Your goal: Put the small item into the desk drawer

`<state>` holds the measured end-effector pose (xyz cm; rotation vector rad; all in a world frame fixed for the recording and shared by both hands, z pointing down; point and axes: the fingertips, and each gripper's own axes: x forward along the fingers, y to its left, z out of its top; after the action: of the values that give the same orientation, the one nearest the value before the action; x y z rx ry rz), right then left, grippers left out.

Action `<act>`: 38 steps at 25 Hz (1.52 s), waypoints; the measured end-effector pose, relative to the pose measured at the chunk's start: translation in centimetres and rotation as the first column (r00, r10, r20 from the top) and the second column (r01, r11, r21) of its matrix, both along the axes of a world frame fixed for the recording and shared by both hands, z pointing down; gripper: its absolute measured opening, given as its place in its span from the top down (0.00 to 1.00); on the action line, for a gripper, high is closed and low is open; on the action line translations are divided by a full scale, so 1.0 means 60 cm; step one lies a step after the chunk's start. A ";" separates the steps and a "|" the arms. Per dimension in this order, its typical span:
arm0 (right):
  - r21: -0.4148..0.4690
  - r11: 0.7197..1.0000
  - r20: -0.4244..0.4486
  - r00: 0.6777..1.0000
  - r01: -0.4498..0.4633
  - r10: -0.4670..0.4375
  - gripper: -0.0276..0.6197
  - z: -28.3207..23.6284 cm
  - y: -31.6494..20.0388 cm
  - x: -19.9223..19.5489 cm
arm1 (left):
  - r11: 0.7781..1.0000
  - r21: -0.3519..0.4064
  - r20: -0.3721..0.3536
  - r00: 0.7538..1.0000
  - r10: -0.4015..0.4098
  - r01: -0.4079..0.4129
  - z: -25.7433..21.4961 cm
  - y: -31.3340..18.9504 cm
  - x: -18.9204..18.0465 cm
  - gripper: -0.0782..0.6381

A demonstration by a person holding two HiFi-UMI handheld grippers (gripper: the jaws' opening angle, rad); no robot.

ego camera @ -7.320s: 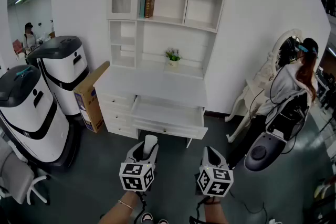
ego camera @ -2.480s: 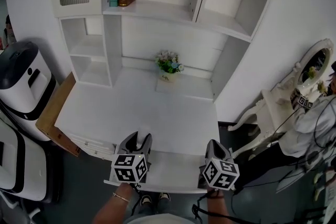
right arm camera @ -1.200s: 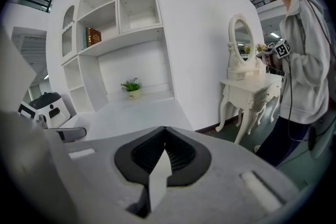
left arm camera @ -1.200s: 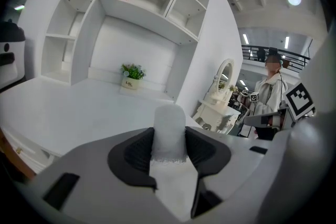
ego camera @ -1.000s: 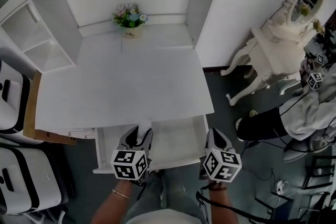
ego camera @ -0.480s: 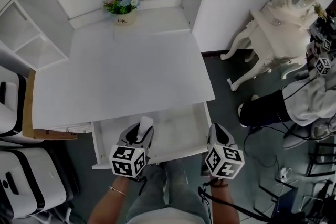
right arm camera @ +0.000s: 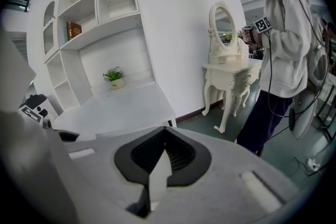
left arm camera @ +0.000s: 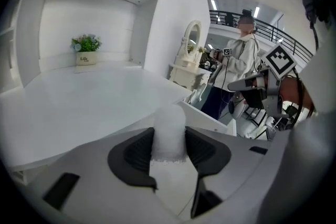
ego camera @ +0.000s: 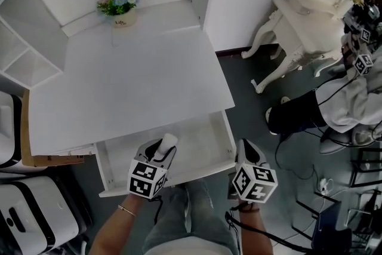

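The white desk has its drawer pulled out below the front edge. My left gripper hangs over the drawer's left half and is shut on the small item, a short white cylinder. In the left gripper view the small item stands upright between the two dark pads of the left gripper. My right gripper is by the drawer's right front corner. In its own view the right gripper has its jaws together with nothing between them.
A small potted plant sits at the back of the desktop, under shelves. A white dressing table with an oval mirror stands to the right, with a person beyond it. White machines and a cardboard box are at the left.
The head view has swung, so the desk sits more to the left and tilted. The left gripper still holds the small item over the open drawer; the right gripper has kept its place.
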<state>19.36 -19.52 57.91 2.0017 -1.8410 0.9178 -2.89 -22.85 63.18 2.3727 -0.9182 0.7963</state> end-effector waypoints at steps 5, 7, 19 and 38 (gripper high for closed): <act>-0.017 0.999 0.005 1.000 -0.030 0.030 0.95 0.015 0.009 0.019 | 0.994 -0.030 0.038 0.993 0.110 -0.109 0.035 0.013 0.035 0.65; -0.026 0.999 0.006 0.999 -0.039 0.039 0.95 0.021 0.013 0.025 | 0.989 -0.043 0.057 0.988 0.147 -0.144 0.049 0.016 0.049 0.65; -0.055 0.994 0.009 0.995 -0.097 0.097 0.95 0.049 0.034 0.061 | 0.961 -0.131 0.135 0.956 0.261 -0.244 0.140 0.012 0.084 0.65; -0.108 0.979 0.010 0.985 -0.172 0.174 0.95 0.076 0.065 0.117 | 0.902 -0.216 0.260 0.869 0.422 -0.374 0.228 0.017 0.145 0.65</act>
<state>26.40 -15.62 62.46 2.1180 -1.6098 1.0638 5.79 -21.81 76.84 2.3663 -0.4413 1.3705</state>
